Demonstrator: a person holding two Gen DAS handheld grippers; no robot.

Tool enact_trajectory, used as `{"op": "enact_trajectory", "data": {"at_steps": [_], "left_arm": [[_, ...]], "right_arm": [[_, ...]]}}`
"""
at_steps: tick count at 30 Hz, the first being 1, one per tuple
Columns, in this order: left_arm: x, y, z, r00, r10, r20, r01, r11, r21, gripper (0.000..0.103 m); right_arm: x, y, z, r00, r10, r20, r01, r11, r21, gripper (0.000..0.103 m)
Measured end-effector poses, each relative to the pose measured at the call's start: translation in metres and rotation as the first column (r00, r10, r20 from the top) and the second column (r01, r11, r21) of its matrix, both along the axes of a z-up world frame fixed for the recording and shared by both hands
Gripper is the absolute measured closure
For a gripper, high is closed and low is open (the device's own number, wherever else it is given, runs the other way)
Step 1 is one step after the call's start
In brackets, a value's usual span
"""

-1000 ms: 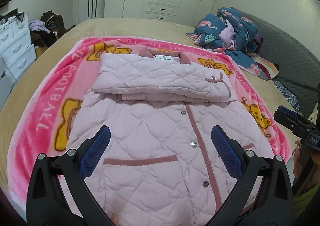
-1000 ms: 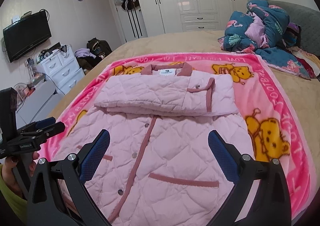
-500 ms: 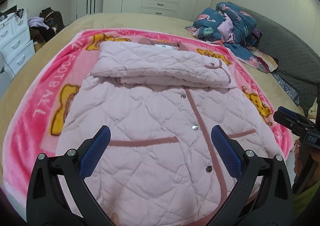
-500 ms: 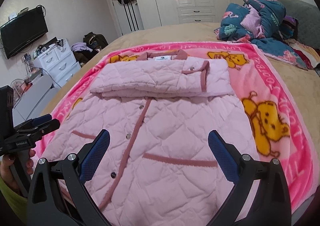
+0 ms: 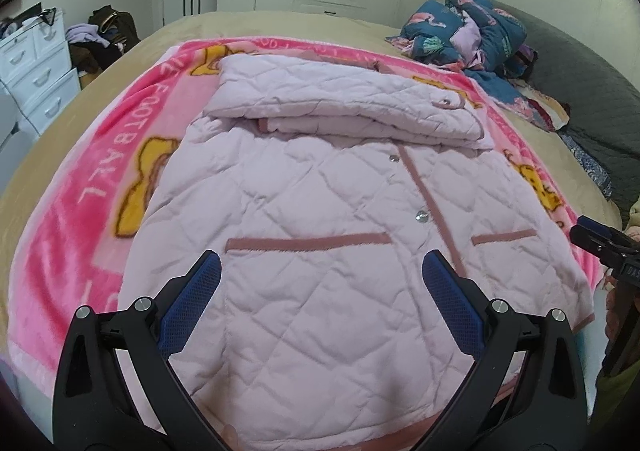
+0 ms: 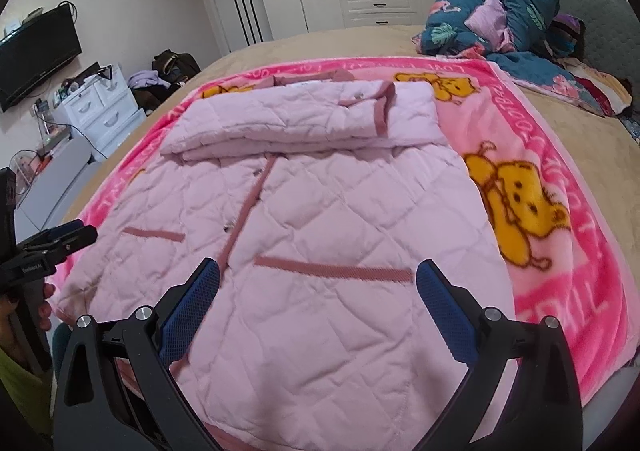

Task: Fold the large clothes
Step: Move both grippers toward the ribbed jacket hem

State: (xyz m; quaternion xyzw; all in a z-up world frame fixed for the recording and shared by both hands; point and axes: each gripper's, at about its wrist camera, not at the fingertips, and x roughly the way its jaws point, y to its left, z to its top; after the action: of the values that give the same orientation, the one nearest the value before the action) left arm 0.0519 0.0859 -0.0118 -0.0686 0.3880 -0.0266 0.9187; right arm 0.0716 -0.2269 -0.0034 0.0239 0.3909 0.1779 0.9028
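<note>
The pale pink quilted coat (image 5: pixel 320 219) lies front-up on a bright pink cartoon-bear fleece blanket (image 6: pixel 560 251) spread over the tan bed (image 5: pixel 280 23), its top part folded down across the chest; plenty of bare blanket on both sides, near hem right at the bed's edge; left gripper (image 5: pixel 320 291) hangs over the hem, blue-padded jaws spread wide, holding nothing; right gripper (image 6: pixel 316 295) same deal, wide apart and empty.

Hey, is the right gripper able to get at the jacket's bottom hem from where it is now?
Probably yes. The right gripper is open and poised over the lower part of the jacket, whose near hem lies flat on the blanket with nothing on it. The left gripper sits off to the side.
</note>
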Motion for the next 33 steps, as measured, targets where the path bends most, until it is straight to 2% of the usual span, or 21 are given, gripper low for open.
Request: {"op": "enact_trajectory", "data": {"at_steps": [6, 10, 13, 18, 24, 26, 29, 33], "left_arm": [[-0.008, 0.012, -0.011, 1.0, 0.022, -0.018, -0.021, 0.999, 0.026, 0.008], [-0.013, 0.025, -0.017, 0.998, 0.061, -0.027, -0.06, 0.998, 0.024, 0.008], [-0.019, 0.035, -0.02, 0.995, 0.091, -0.027, -0.09, 0.995, 0.05, 0.008], [-0.029, 0.06, -0.028, 0.988, 0.149, -0.051, -0.147, 0.989, 0.036, 0.008], [-0.044, 0.087, -0.039, 0.975, 0.201, -0.09, -0.201, 0.98, 0.009, 0.008], [-0.049, 0.096, -0.044, 0.973, 0.204, -0.111, -0.207, 0.978, -0.016, 0.008], [-0.058, 0.112, -0.054, 0.968, 0.203, -0.146, -0.22, 0.97, -0.107, 0.008], [-0.068, 0.115, -0.063, 0.966, 0.196, -0.168, -0.217, 0.969, -0.12, 0.008]], "right_arm": [[-0.006, -0.016, -0.013, 0.999, -0.03, -0.026, 0.029, 0.999, -0.028, 0.005], [-0.01, -0.027, -0.021, 0.998, -0.051, -0.043, 0.05, 0.998, -0.04, 0.005], [-0.012, -0.035, -0.027, 0.996, -0.065, -0.06, 0.063, 0.997, -0.04, 0.005], [-0.016, -0.041, -0.032, 0.995, -0.069, -0.075, 0.065, 0.997, -0.05, 0.005], [-0.019, -0.049, -0.038, 0.993, -0.079, -0.093, 0.075, 0.996, -0.044, 0.005], [-0.021, -0.05, -0.039, 0.992, -0.079, -0.094, 0.076, 0.996, -0.042, 0.005], [-0.023, -0.052, -0.039, 0.993, -0.077, -0.089, 0.074, 0.996, -0.042, 0.005], [-0.026, -0.056, -0.039, 0.993, -0.079, -0.088, 0.076, 0.996, -0.04, 0.005]]}}
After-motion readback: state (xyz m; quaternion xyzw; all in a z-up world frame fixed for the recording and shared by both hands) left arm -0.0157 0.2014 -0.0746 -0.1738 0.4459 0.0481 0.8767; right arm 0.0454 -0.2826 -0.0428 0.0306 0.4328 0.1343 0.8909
